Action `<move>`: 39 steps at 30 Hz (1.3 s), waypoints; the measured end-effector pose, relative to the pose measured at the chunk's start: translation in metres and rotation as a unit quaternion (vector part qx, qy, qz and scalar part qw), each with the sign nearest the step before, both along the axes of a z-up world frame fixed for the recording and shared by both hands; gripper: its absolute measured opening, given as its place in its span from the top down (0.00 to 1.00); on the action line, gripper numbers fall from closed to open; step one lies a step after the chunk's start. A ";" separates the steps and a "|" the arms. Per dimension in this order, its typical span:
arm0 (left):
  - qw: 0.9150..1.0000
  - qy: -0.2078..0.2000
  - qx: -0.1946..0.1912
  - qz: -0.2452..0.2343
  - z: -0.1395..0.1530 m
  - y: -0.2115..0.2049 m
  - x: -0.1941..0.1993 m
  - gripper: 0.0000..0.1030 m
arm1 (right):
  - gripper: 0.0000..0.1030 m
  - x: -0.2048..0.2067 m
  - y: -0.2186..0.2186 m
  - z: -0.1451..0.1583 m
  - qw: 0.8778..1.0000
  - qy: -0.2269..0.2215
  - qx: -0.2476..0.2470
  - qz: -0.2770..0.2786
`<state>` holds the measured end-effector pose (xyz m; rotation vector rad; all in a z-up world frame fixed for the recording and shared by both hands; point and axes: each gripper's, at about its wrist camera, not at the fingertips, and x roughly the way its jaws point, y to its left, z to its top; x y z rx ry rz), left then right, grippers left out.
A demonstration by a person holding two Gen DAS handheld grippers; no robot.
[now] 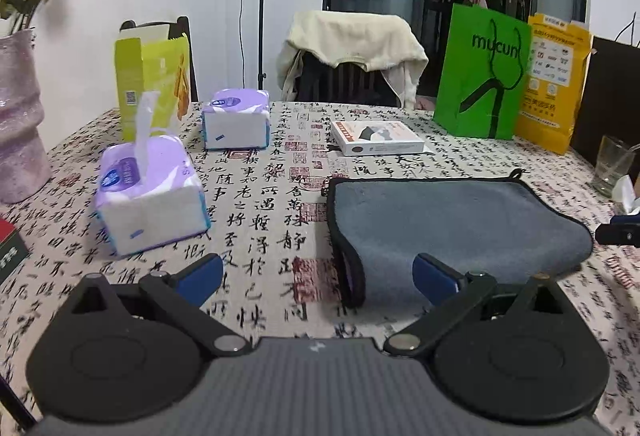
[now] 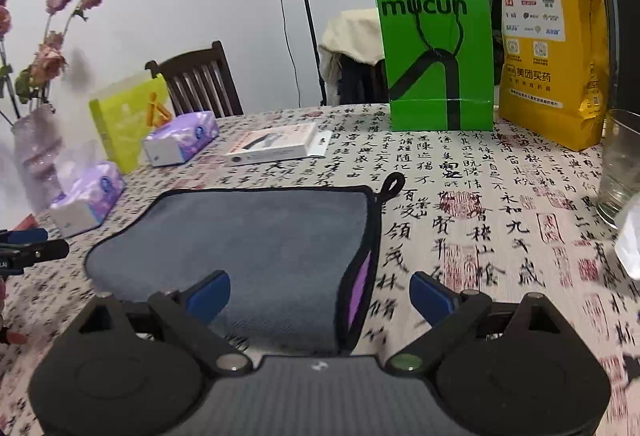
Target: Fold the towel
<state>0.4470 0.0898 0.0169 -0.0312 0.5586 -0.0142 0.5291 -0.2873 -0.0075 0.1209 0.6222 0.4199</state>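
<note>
The left gripper [image 1: 318, 278], jaws spread and empty, hovered over the calligraphy-printed tablecloth [image 1: 256, 195] at the left near corner of the grey, black-edged microfibre towel [image 1: 452, 220], which lay already doubled on the table, its long axis running left to right. The right gripper [image 2: 320, 296], equally spread and empty, straddled the right near corner, where a purple underside showed. Both appeared equally near; the towel lay ahead, between them.

Matt fleecy cloth towel [image 2: 256, 236] (black stitched edging) on printed fabric tablecloth [image 2: 480, 203]
</note>
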 end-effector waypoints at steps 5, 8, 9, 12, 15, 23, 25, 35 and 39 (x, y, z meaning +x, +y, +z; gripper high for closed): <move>1.000 -0.011 -0.001 0.001 0.009 -0.006 -0.030 0.00 | 0.06 -0.033 -0.003 0.009 1.000 -0.010 0.003 -0.004; 1.000 -0.015 -0.001 0.008 0.015 -0.009 -0.049 0.00 | 0.06 -0.053 -0.003 0.014 1.000 -0.019 0.000 -0.005; 1.000 -0.018 -0.001 0.009 0.017 -0.010 -0.054 0.00 | 0.06 -0.060 -0.003 0.016 1.000 -0.022 -0.001 -0.006; 1.000 -0.026 -0.002 0.012 0.021 -0.012 -0.074 0.00 | 0.05 -0.081 -0.002 0.019 1.000 -0.028 -0.003 -0.010; 0.999 -0.034 0.002 0.014 0.024 -0.014 -0.095 0.00 | 0.05 -0.102 0.001 0.021 0.999 -0.036 -0.010 -0.014; 0.999 -0.048 0.003 0.023 0.025 -0.016 -0.151 0.00 | 0.04 -0.156 0.007 0.026 0.998 -0.051 -0.011 -0.029; 0.998 -0.050 0.004 0.023 0.024 -0.016 -0.164 0.00 | 0.02 -0.169 0.011 0.026 0.998 -0.055 -0.018 -0.031; 0.997 -0.070 0.013 0.025 0.017 -0.030 -0.226 0.00 | 0.00 -0.239 0.016 0.028 0.997 -0.071 -0.019 -0.032; 0.997 -0.076 0.016 0.020 0.013 -0.035 -0.250 0.00 | 0.00 -0.264 0.021 0.028 0.996 -0.079 -0.020 -0.026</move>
